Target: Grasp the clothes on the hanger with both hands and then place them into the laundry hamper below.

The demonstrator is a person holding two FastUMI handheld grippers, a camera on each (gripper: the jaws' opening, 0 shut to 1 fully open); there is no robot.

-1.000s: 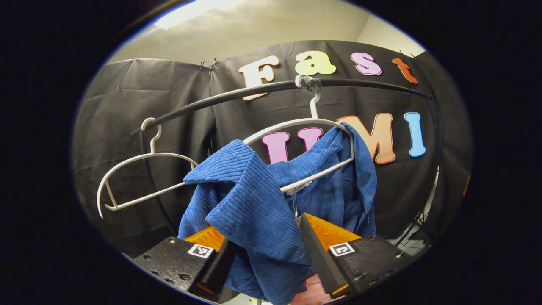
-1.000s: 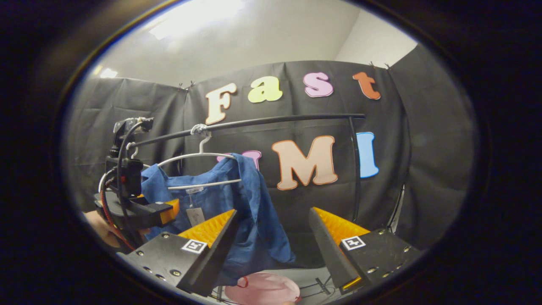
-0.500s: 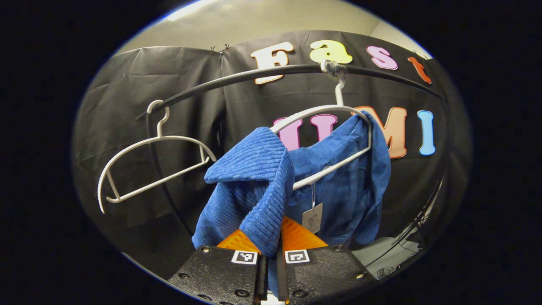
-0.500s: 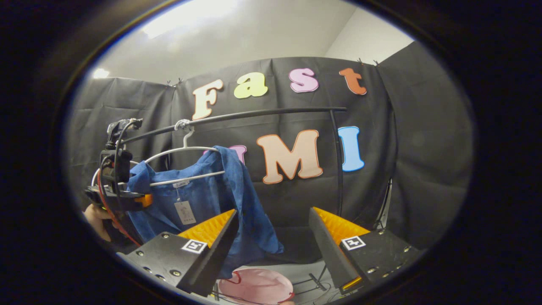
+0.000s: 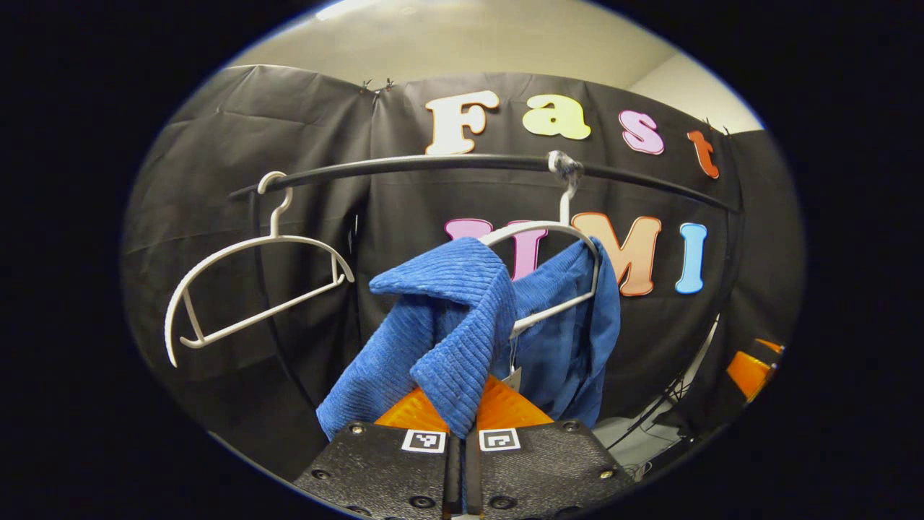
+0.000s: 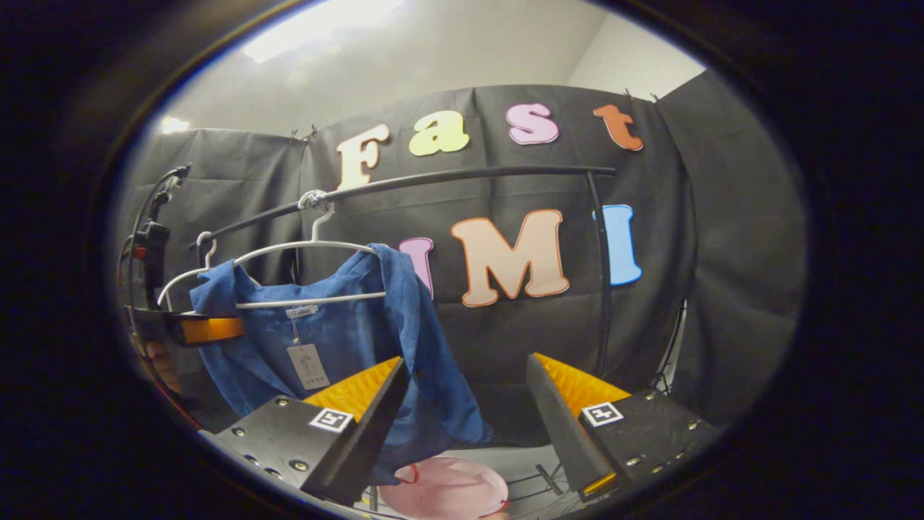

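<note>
Ribbed blue garment (image 5: 462, 318), white hangers (image 5: 238, 289), black rail (image 5: 433, 163), pink hamper (image 6: 444, 487)

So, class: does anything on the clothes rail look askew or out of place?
Yes. The blue garment hangs lopsided: one shoulder has come off its white hanger, bunched in the shut left hand-held gripper. The hanger tilts. A second hanger hangs bare.

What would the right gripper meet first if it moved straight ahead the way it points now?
Probably nothing near: the open right gripper points past the blue garment's right edge, toward the black backdrop. Depth is unclear.
</note>
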